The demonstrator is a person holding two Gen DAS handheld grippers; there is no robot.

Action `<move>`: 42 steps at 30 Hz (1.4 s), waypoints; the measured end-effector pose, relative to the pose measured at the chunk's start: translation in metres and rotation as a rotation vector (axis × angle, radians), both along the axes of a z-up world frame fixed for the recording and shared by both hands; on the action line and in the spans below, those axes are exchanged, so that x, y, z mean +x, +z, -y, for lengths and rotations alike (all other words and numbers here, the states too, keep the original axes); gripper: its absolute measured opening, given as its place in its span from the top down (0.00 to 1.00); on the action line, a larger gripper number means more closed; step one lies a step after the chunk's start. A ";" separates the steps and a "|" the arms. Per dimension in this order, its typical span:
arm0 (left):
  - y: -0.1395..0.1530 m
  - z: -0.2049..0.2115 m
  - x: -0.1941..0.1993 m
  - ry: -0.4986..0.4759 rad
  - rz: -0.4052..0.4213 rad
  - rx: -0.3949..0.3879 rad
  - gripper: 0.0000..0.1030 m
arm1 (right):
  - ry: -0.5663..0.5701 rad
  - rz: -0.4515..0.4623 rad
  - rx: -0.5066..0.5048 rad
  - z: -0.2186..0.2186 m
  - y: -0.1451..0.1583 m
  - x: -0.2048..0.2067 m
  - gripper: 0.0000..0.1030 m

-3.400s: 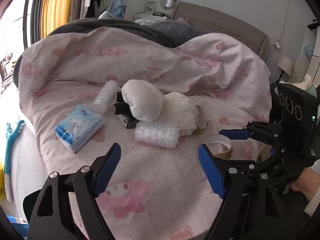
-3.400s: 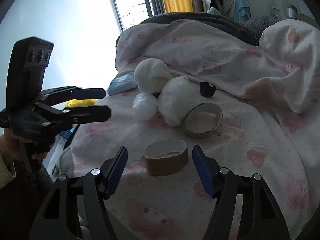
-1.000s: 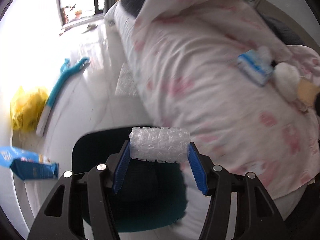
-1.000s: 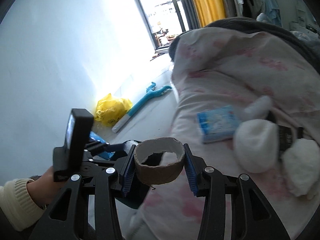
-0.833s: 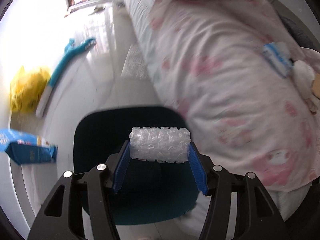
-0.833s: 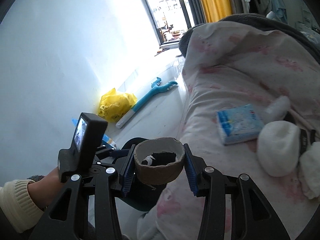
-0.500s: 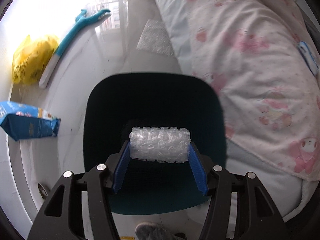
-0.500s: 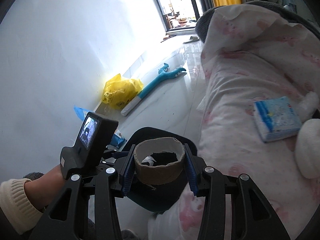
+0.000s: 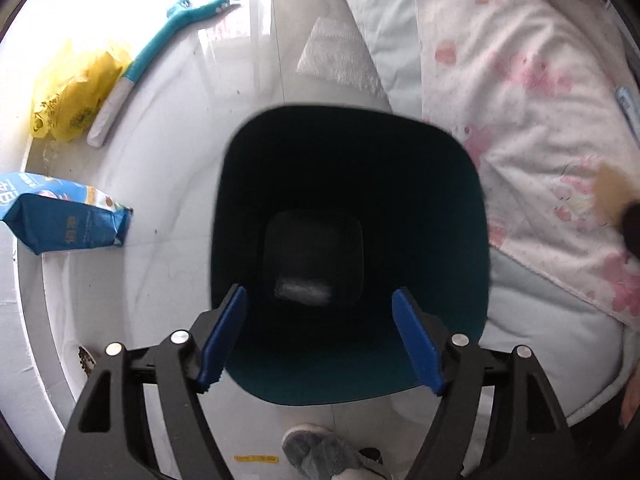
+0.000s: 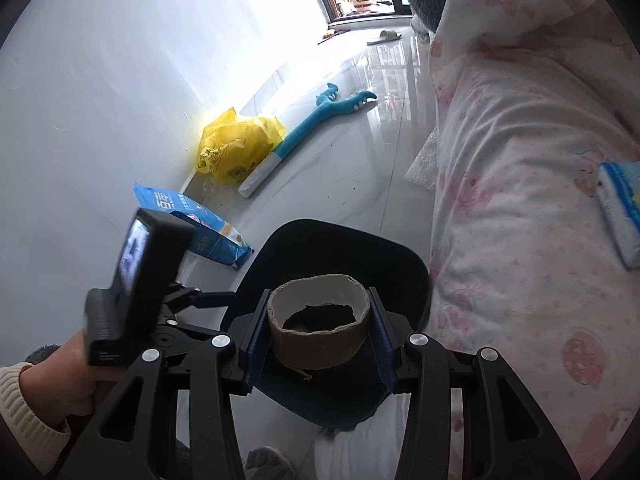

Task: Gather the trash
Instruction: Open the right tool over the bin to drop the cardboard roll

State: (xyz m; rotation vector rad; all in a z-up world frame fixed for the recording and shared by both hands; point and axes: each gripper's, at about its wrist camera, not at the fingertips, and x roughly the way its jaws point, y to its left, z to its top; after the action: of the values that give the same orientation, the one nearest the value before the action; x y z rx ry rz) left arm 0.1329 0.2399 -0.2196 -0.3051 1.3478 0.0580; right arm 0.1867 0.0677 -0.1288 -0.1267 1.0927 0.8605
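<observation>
Between the blue pads of the right gripper (image 10: 318, 338) sits a brown cardboard tape-roll core (image 10: 319, 332), pinched across its width with its open end facing up. It hangs above the mouth of the dark teal plastic waste bin (image 10: 400, 258), which stands on the pale glossy floor just beside the bed.

Over the same bin, the left gripper (image 9: 320, 334) has its jaws spread wide with nothing between them. Far down on the bin's dark bottom lies a small pale roll of bubble wrap (image 9: 303, 291), so that piece of trash is already in.

Beyond the bin, along the white wall, lie a blue snack bag (image 9: 60, 216), a crumpled yellow plastic bag (image 9: 72, 92) and a teal long-handled brush (image 9: 176, 28), none of them touching the bin. On the other side the pink-patterned quilt (image 10: 520, 160) drapes over the bed edge, with a blue-and-white tissue pack (image 10: 622, 210) resting on it.

The step in hand looks like the drop-off: one item is binned and the cardboard core is next. The right gripper seems to sit over the bin's near side, so the next move likely calls for keeping the core well inside the rim, then parting the jaws to let it fall. The left gripper is free to go back for more.
</observation>
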 end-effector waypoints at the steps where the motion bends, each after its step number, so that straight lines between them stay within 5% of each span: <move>1: 0.004 -0.004 -0.001 0.003 0.018 -0.003 0.22 | 0.004 -0.008 -0.008 -0.003 -0.004 0.000 0.55; 19: 0.117 -0.025 -0.041 -0.010 0.463 0.157 0.21 | 0.011 -0.085 -0.160 -0.050 -0.064 -0.006 0.55; 34: 0.186 -0.023 -0.066 0.040 0.707 0.213 0.21 | 0.056 -0.119 -0.287 -0.078 -0.107 -0.014 0.55; 38: 0.202 -0.020 -0.067 0.052 0.753 0.202 0.21 | 0.077 -0.089 -0.309 -0.083 -0.104 -0.020 0.33; 42: 0.213 -0.014 -0.069 0.043 0.785 0.225 0.19 | 0.097 -0.050 -0.277 -0.083 -0.087 -0.026 0.26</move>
State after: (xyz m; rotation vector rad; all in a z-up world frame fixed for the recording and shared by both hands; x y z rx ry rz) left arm 0.0636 0.2535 -0.0070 -0.1382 0.5485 0.1110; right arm 0.1610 0.1509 -0.2155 -0.3935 1.2577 0.7979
